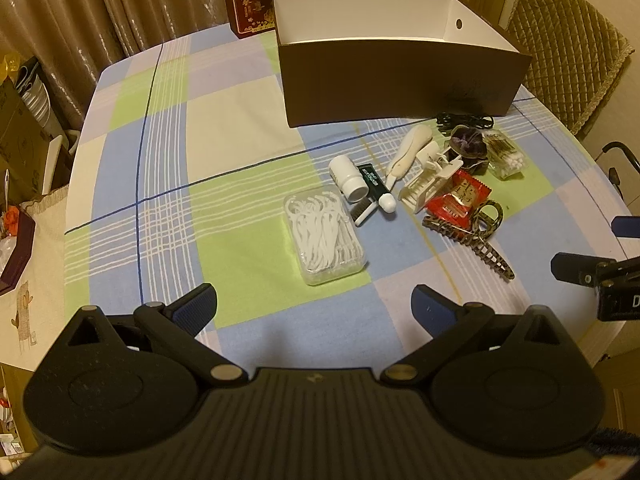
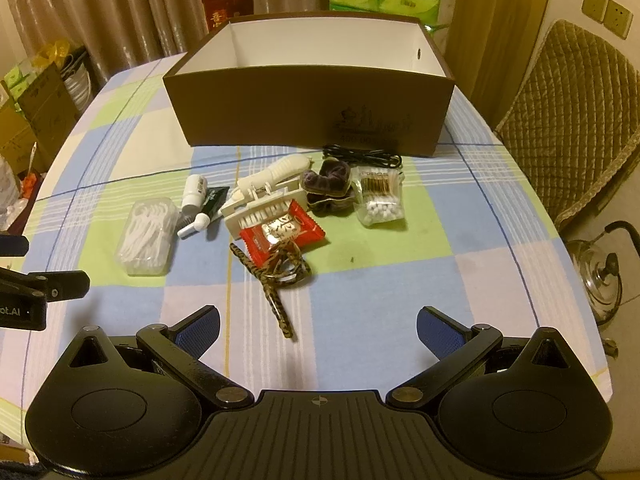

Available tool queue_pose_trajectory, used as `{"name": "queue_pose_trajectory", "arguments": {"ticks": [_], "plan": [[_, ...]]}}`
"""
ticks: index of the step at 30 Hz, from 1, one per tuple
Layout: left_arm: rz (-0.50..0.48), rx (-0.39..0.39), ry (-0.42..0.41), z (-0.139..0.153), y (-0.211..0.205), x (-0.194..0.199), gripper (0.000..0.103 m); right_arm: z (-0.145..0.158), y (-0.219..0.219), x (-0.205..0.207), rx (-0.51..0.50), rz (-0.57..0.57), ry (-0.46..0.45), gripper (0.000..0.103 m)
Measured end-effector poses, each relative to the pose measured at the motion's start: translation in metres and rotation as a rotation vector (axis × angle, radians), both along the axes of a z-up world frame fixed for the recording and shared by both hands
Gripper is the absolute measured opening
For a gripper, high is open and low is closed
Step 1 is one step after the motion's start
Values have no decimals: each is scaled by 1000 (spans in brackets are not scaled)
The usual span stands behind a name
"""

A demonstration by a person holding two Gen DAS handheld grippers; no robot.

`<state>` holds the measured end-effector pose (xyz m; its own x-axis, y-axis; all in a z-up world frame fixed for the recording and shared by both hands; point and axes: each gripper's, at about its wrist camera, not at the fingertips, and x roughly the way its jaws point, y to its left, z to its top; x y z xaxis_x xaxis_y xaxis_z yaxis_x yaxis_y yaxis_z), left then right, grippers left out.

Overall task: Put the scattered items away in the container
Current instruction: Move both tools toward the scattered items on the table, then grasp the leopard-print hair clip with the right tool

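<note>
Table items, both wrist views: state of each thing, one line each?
Left tool: open, empty, above the cloth.
Right tool: open, empty.
Brown box: lidless, upright, nothing seen inside.
Floss pick case: closed, lying flat.
White bottle: capped, on its side.
Red packet: sealed, leaning on the white clip.
Leopard hair claw: lying flat.

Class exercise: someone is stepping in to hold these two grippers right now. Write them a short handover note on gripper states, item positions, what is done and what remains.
Left gripper: open, empty, above the cloth near the floss pick box.
Right gripper: open, empty, just short of the leopard hair claw.
Brown box: at the back of the table; what shows of its inside is bare.
In front of it, on the cloth: white bottle, green tube, white comb clip, red packet, purple scrunchie, cotton swabs, black cable.
Done: nothing. Left: everything.
</note>
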<state>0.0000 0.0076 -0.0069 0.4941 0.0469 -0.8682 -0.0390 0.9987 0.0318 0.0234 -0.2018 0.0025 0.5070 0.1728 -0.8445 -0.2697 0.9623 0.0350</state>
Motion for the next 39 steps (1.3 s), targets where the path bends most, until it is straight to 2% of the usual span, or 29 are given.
{"name": "queue_pose_trajectory", "arguments": {"ticks": [21,34,39], "plan": [[7,-25,38,-9,4,10,102,-11,1,12,43,14,24,101],[8,-27,68,-21,10,17,102,-31,10,20,37,83,49,101],[7,-24,76,-26,12,19,102,-39,12,24,46,107,44,91]]}}
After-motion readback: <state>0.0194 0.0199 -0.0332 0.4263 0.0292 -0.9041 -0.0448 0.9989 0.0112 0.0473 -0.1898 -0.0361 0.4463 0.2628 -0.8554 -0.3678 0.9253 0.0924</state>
